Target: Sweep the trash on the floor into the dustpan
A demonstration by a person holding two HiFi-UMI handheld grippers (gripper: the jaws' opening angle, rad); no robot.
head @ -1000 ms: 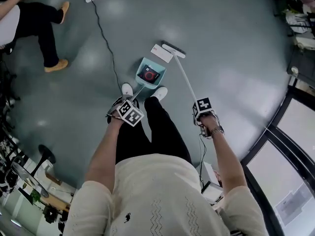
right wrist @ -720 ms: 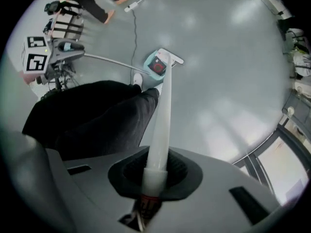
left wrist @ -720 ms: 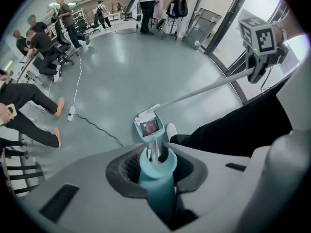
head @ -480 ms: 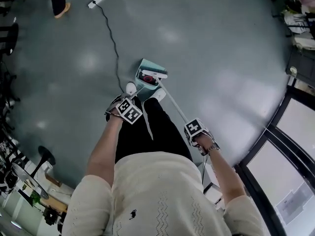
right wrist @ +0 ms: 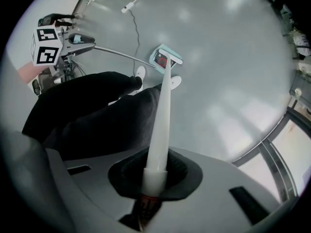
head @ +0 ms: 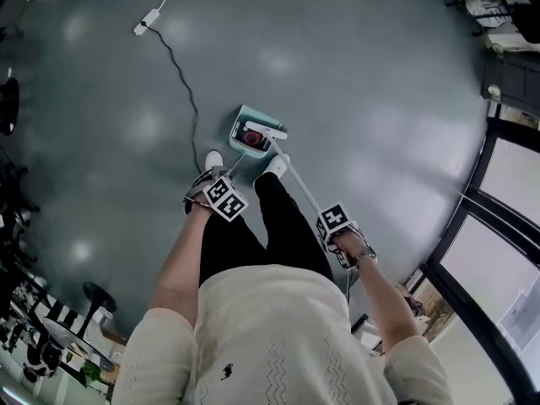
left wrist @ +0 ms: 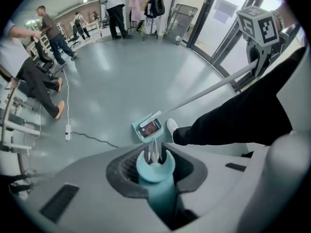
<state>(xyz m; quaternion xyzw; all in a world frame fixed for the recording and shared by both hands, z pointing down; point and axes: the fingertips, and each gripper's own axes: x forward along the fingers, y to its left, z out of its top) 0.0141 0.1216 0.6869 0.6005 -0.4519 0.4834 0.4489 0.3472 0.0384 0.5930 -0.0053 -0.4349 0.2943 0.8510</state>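
The trash (head: 252, 139), a red-and-black item that may be a small packet, lies inside the teal dustpan (head: 239, 126), just above the middle of the head view. The white broom head (head: 265, 130) rests across the pan's mouth, touching it. That placement walls the item in, so by my judgement the sweep is about done. Whether any smaller scrap sits under the bristles is hidden from you.

Your left gripper (left wrist: 154, 160) has its jaws narrowed hard on the dustpan handle (left wrist: 158, 193), whose teal forked end pokes up between them. Gripping at the far end of the stalk lets you stand upright while the pan stays flat on the floor. Your right gripper (right wrist: 155, 176) is clamped the same way on the broom handle (right wrist: 163, 110). The handle slants up and left from the jaws to the pan, giving reach without stooping.

Your 2 white shoes (head: 213, 159) stand just below the pan, 1 at each side of it. A power cable (head: 186, 83) trails from the upper left and passes near the pan's left edge; mind it when you lift.
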